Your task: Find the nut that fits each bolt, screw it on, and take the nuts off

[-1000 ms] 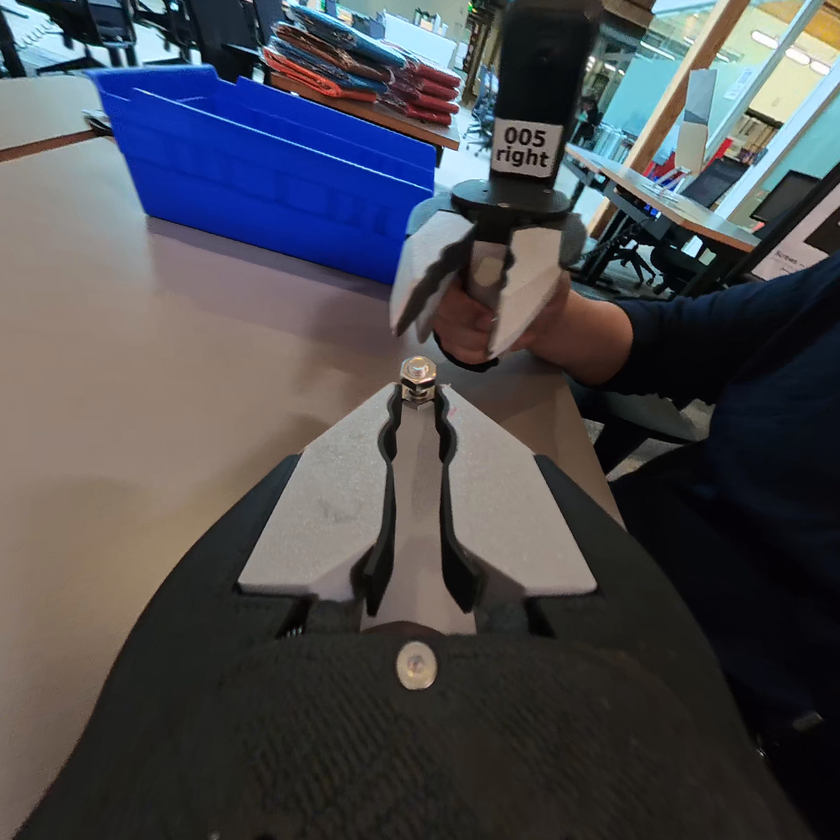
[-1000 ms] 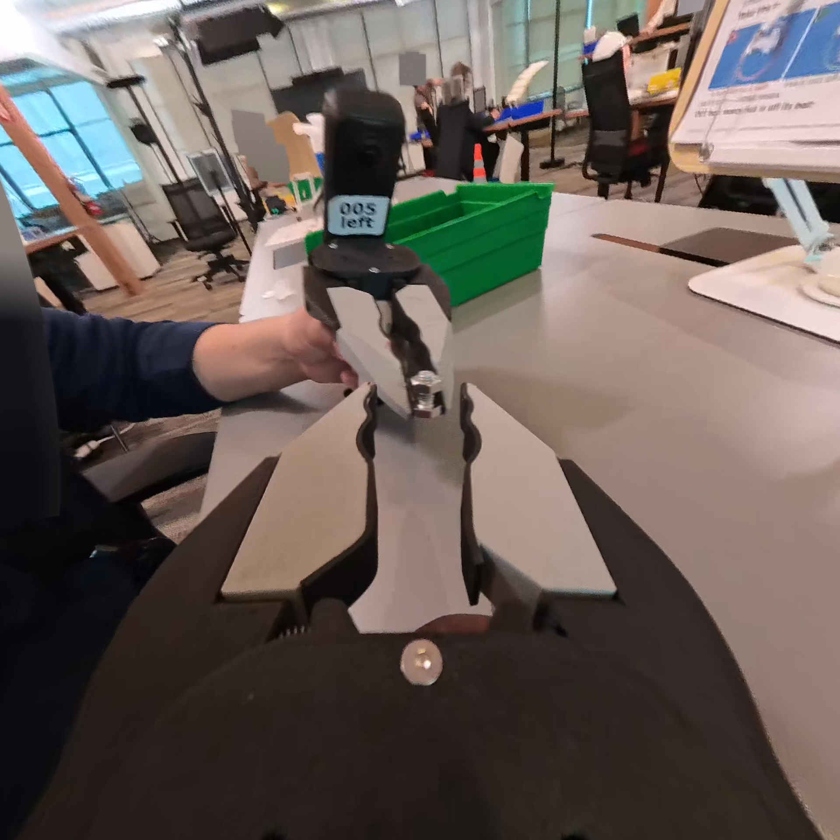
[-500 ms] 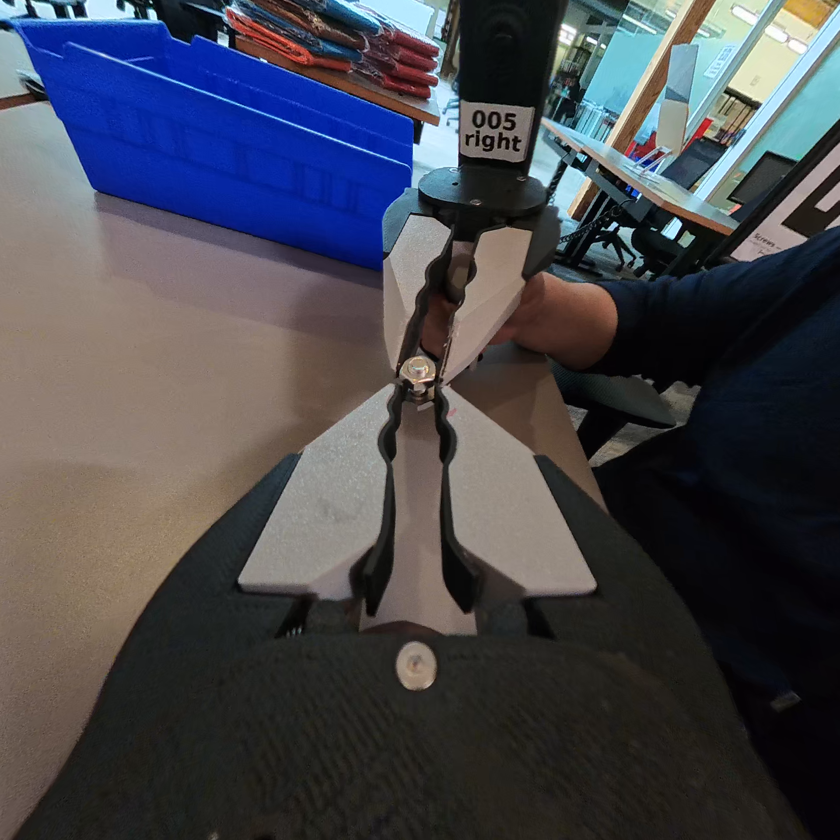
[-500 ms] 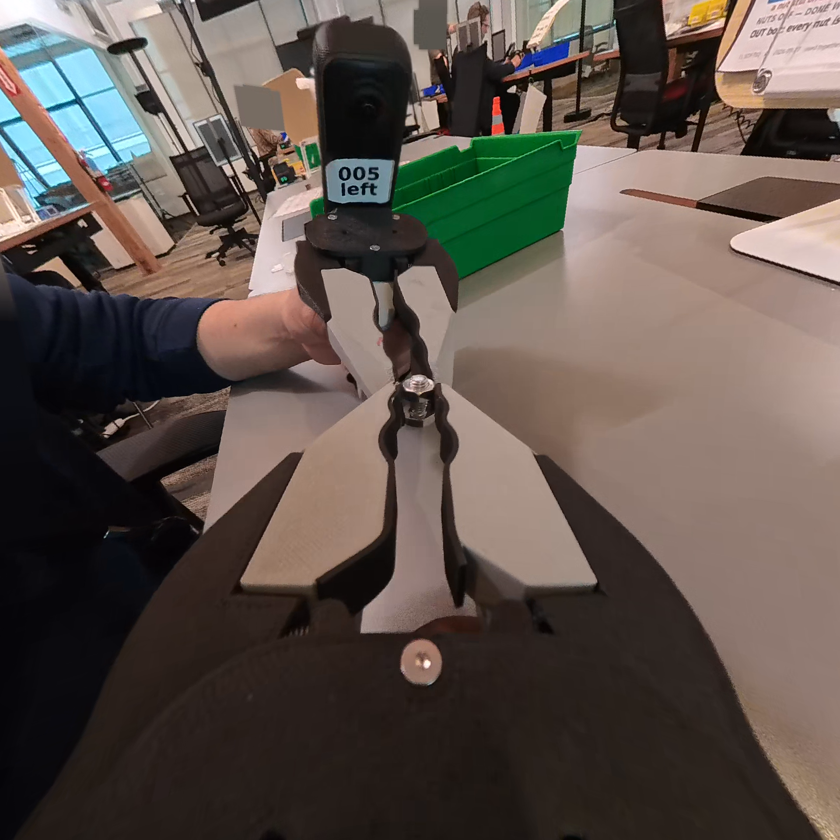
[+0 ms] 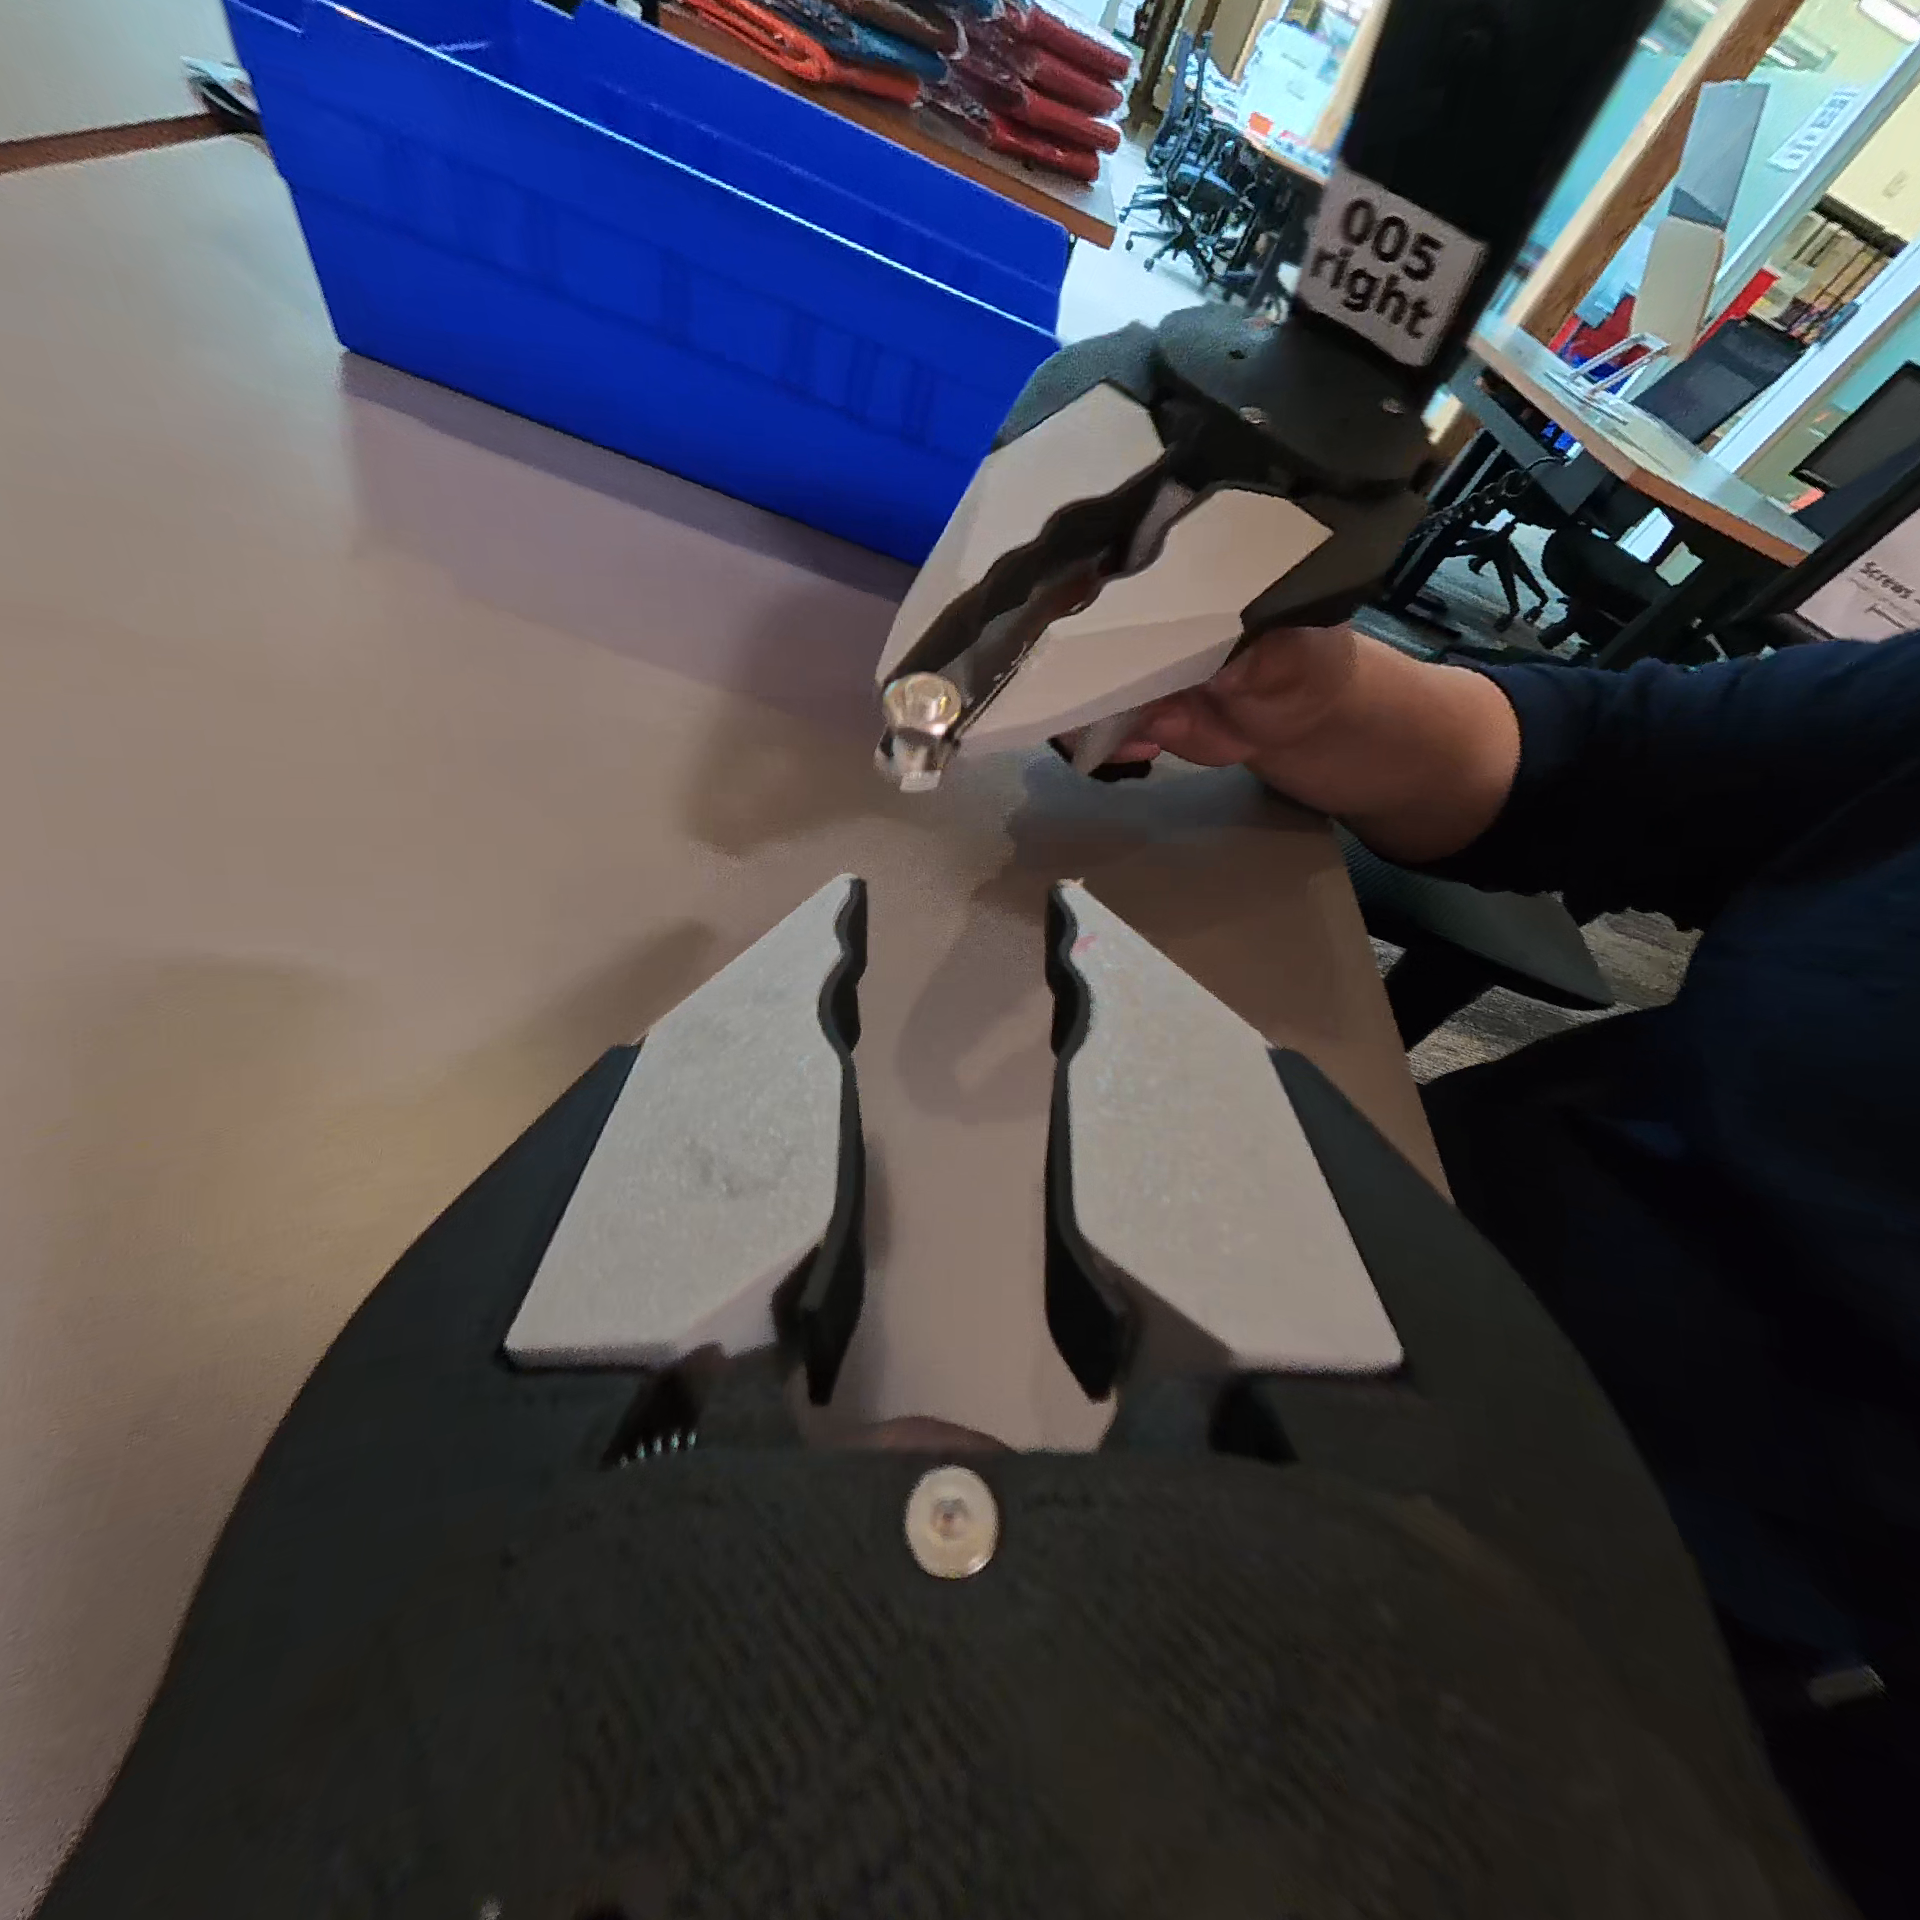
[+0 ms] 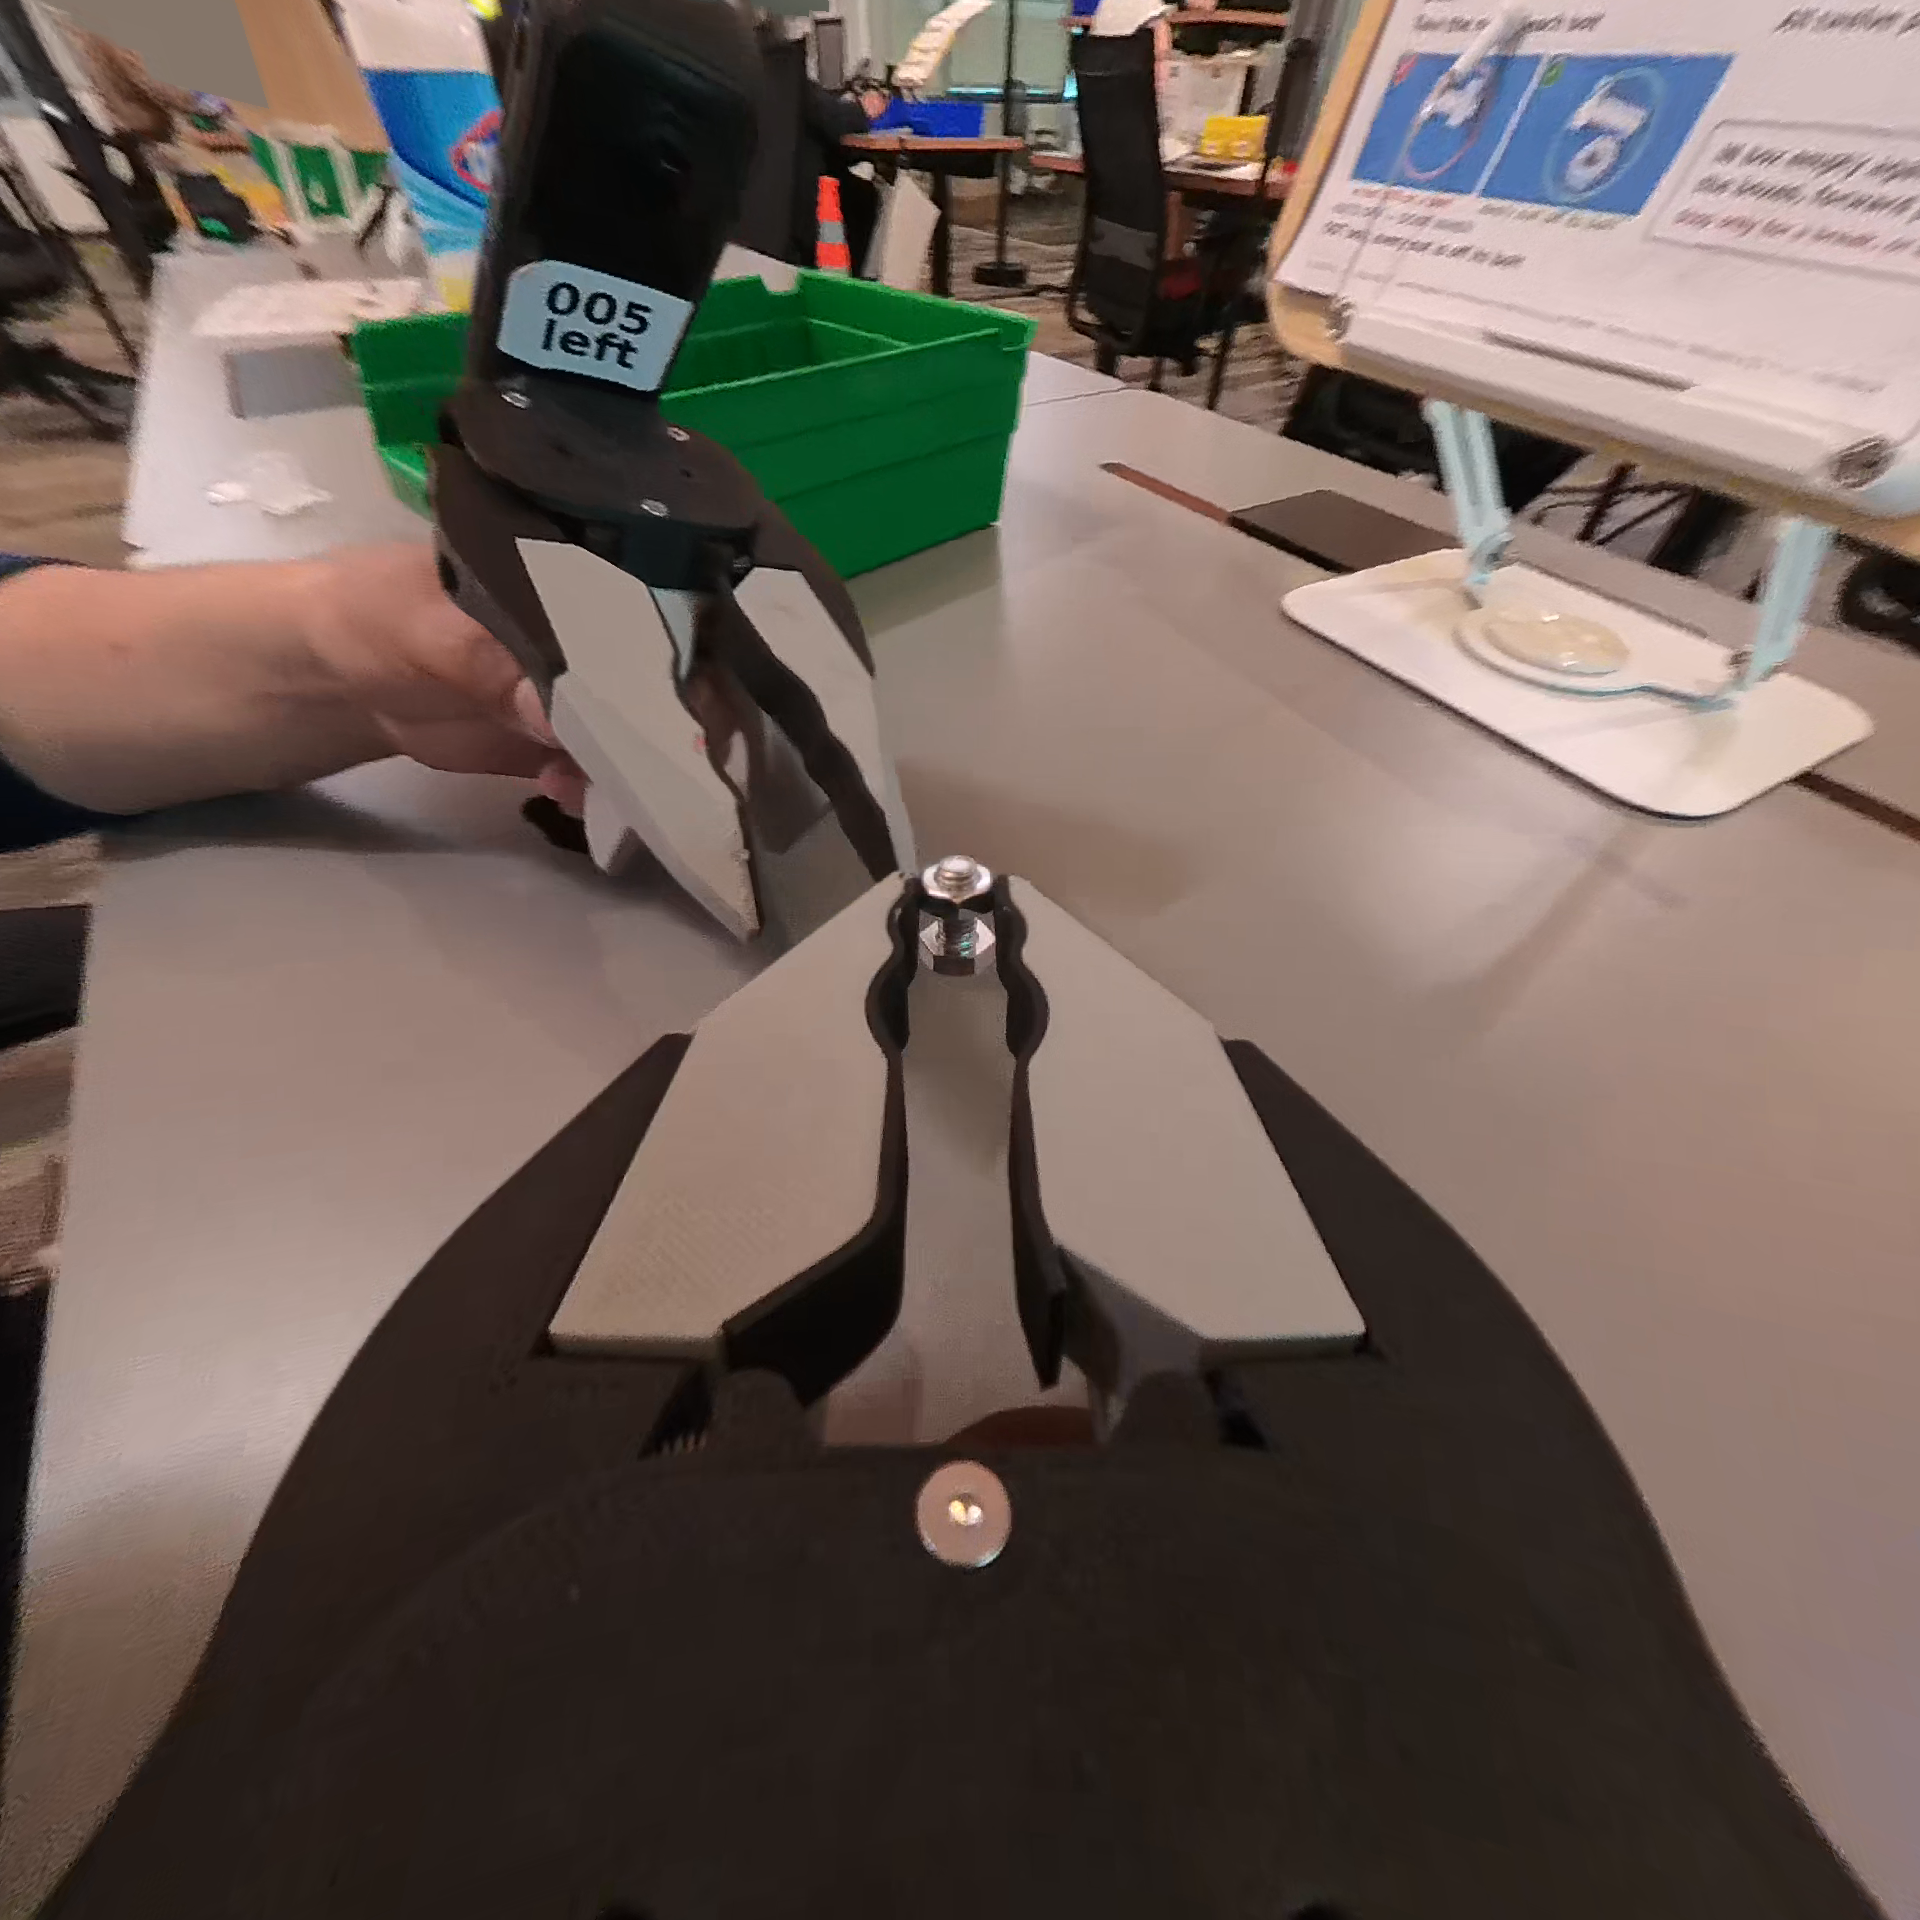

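A small silver bolt point(image 6: 954, 902) with a hex nut point(image 6: 954, 943) threaded on it sits between the tips of my right gripper point(image 6: 954, 914), which is shut on it above the table. In the left wrist view the same bolt with its nut point(image 5: 916, 736) shows at the tips of the right gripper point(image 5: 940, 717), held up over the table. My left gripper point(image 5: 956, 904) is open and empty, its jaws spread wide, a short way below and in front of the bolt. It also shows in the right wrist view point(image 6: 821, 894), just left of the bolt.
A blue bin point(image 5: 665, 260) stands on the grey table point(image 5: 312, 831) at the back in the left wrist view. A green bin point(image 6: 862, 416) and a white stand point(image 6: 1569, 686) holding a sheet stand in the right wrist view. The table edge runs by the person's arm point(image 5: 1558, 769).
The left gripper has let go of the bolt and opened. The right gripper has closed on the bolt and nut and carried it up and away from the left gripper.
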`<state>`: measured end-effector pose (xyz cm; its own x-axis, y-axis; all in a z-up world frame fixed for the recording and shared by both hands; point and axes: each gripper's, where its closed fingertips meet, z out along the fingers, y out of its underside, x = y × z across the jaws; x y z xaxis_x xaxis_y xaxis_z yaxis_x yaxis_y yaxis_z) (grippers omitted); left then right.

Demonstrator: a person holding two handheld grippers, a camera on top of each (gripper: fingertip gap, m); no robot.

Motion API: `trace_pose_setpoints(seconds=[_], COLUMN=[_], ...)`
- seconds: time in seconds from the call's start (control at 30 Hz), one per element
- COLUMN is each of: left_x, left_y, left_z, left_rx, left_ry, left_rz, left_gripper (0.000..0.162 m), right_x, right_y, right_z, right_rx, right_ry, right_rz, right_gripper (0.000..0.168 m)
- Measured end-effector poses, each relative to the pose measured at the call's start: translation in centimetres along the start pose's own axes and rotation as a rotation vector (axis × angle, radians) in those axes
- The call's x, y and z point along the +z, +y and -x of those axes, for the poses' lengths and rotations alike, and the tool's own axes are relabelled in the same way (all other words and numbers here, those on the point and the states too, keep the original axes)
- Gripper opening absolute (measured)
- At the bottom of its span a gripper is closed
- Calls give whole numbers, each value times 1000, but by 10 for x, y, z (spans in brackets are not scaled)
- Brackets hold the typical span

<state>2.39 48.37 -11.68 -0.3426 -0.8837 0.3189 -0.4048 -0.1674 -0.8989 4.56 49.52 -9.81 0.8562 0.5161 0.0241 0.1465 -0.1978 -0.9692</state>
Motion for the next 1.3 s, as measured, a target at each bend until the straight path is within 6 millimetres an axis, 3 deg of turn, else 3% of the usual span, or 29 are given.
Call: trace_pose_setpoints(seconds=[0.1, 0.2, 0.3, 0.37, 0.43, 0.53, 0.63, 0.7, 0.87, 0.97, 1.07, 1.13, 1.23, 1.3], left_x=[-3, -3, -2, -1, 0, 3, 4, 6, 8, 7, 2, -1, -6, -9], left_y=[-1, 5, 9, 10, 11, 14, 16, 19, 29, 30, 31, 29, 28, 30], left_z=[6, 16, 19, 18, 18, 17, 16, 14, 17, 20, 27, 30, 38, 43], left_rx=[-8, -16, -27, -25, -11, 4, 13, 35, 102, 127, 123, 106, 92, 99], left_ry=[-21, -53, -60, -63, -69, -69, -73, -69, -107, -130, -154, -155, -176, -200], left_rz=[-7, 13, 33, 44, 52, 70, 88, 106, 180, 195, 200, 188, 182, 190], left_gripper=[32, 32, 32, 32, 31, 31, 33, 34, 38, 40, 44, 45, 47, 48], right_x=[-18, -52, -106, -144, -175, -209, -219, -223, -222, -209, -168, -131, -75, -40], right_y=[-17, -48, -76, -76, -50, 15, 60, 77, 62, 14, -48, -67, -61, -38], right_z=[-6, -9, -46, -86, -134, -193, -216, -221, -217, -192, -132, -89, -51, -46], right_rx=[-40, -103, -166, -146, -69, 80, 136, 143, 124, 50, -64, -84, -48, -18], right_ry=[93, 179, 391, 528, 633, 739, 760, 778, 800, 771, 599, 431, 223, 157], right_rz=[-37, -75, -58, -3, 117, 332, 441, 483, 431, 336, 152, 89, 74, 111], right_gripper=[11, 11, 11, 11, 11, 11, 12, 12, 24, 34, 34, 36, 49, 53])
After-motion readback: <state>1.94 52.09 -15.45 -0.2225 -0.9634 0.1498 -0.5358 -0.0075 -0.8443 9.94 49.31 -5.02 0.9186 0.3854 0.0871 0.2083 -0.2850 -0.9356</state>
